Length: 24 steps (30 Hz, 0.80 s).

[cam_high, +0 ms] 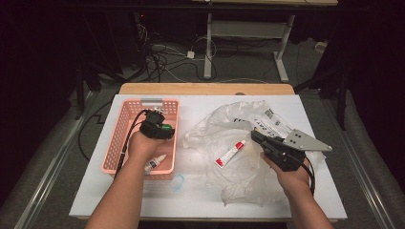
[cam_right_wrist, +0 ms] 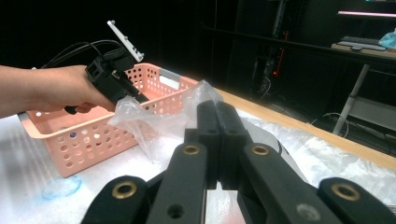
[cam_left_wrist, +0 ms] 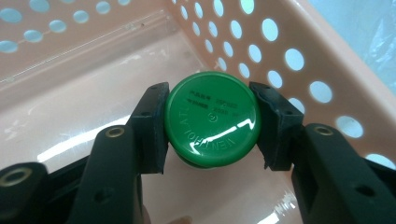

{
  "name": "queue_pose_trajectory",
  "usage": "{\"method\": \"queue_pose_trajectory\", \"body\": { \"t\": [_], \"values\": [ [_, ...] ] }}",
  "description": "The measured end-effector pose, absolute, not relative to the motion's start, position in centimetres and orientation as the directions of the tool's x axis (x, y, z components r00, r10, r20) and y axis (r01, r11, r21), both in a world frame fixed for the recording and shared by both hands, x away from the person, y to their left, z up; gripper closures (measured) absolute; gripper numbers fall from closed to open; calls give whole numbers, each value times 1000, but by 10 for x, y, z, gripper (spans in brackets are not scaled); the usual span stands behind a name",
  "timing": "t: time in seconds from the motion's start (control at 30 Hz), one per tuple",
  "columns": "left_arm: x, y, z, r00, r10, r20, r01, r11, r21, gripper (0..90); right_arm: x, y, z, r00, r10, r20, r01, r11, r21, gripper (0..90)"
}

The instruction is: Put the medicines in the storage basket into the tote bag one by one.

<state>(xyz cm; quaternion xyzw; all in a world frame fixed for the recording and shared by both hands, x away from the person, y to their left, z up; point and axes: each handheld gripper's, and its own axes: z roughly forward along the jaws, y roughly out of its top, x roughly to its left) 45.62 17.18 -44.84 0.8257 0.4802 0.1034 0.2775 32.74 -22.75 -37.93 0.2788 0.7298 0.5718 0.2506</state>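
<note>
A: Where is the left gripper?

B: Over the pink perforated plastic basket on the left of the white counter, pointing down into it. In the left gripper view its jaws sit against both sides of a round green plastic cap, gripping it at middling width. The cap carries raised lettering, and pale basket floor lies below it.

A: What is under the cap?

B: Only a sliver of something pale; I cannot tell what it belongs to.

A: Anything else in the basket?

B: A small white bottle with a blue label lies near its front wall, just beside the person's left wrist.

A: And the right gripper?

B: It hovers over the crumpled clear plastic bag on the right half of the counter. Its jaws are pressed flat together with nothing between them, as the right gripper view shows.

A: What is near it?

B: A small white tube with a red cap and red end lies on the bag, just left of those jaws.
</note>
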Motion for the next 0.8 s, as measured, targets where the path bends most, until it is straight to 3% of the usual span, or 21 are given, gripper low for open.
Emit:
{"method": "queue_pose_trajectory", "body": {
  "t": [0.8],
  "values": [
    [430,192,-429,486,865,-126,729,-322,605,500,327,-226,-379,-719,693,-50,117,192,974,900]
  ]
}}
